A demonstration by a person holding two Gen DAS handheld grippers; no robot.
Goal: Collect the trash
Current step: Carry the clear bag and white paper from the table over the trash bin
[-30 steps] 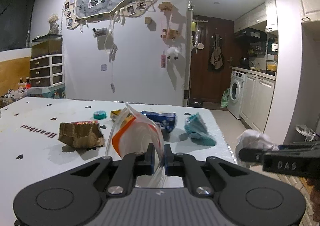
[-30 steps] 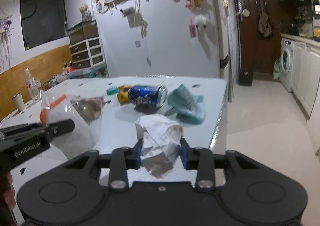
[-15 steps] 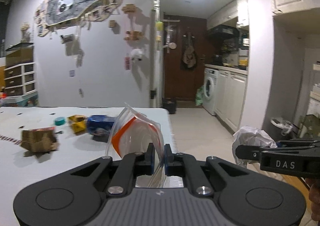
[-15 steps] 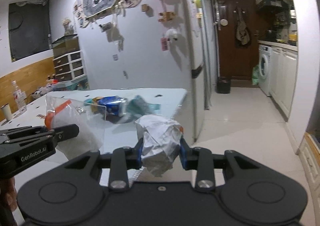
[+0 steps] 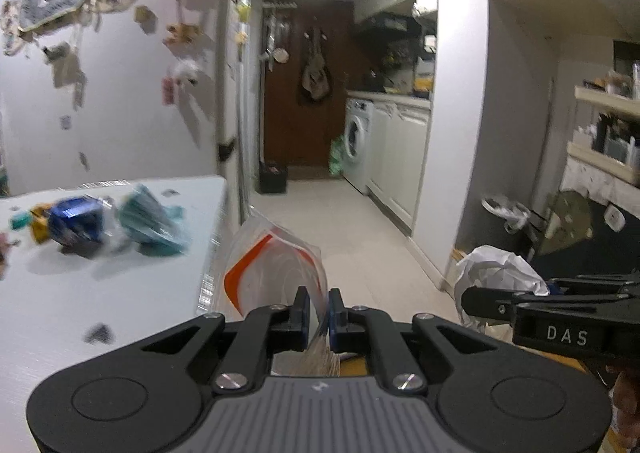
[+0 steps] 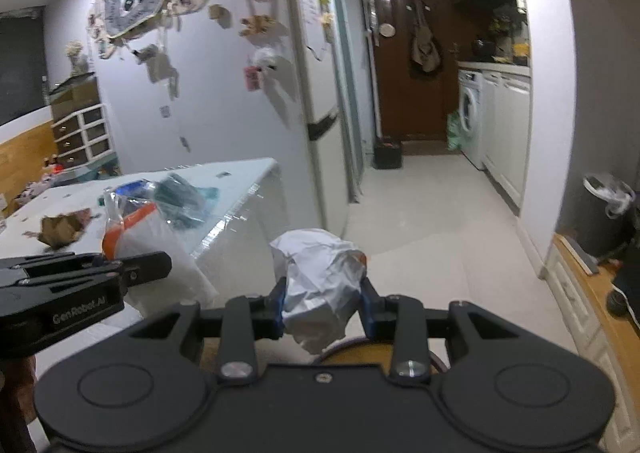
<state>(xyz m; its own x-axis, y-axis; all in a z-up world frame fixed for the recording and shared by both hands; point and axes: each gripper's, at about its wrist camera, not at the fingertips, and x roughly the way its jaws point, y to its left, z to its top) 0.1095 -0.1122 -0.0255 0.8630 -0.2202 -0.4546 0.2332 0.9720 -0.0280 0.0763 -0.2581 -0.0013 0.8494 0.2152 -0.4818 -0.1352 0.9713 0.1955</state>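
My left gripper (image 5: 318, 303) is shut on a clear plastic bag with an orange strip (image 5: 276, 265), held past the table's right edge; the bag also shows in the right wrist view (image 6: 136, 229). My right gripper (image 6: 322, 299) is shut on a crumpled white paper ball (image 6: 320, 277), held over the floor; the ball also shows in the left wrist view (image 5: 496, 265). On the white table (image 5: 80, 293) lie a blue can (image 5: 74, 219), a teal wrapper (image 5: 154, 221) and a brown crumpled paper (image 6: 60, 231). A dark trash bin with a white liner (image 6: 604, 213) stands at the right.
A fridge with stickers (image 6: 308, 73) stands behind the table. A hallway leads to a brown door (image 6: 412, 53) and a washing machine (image 6: 470, 117). White cabinets (image 5: 400, 157) line the right wall. A wooden counter edge (image 6: 588, 293) is at the lower right.
Both grippers have swung right, away from the table and toward the hallway and bin, each keeping hold of its trash. The table items have slid to the left of the views.
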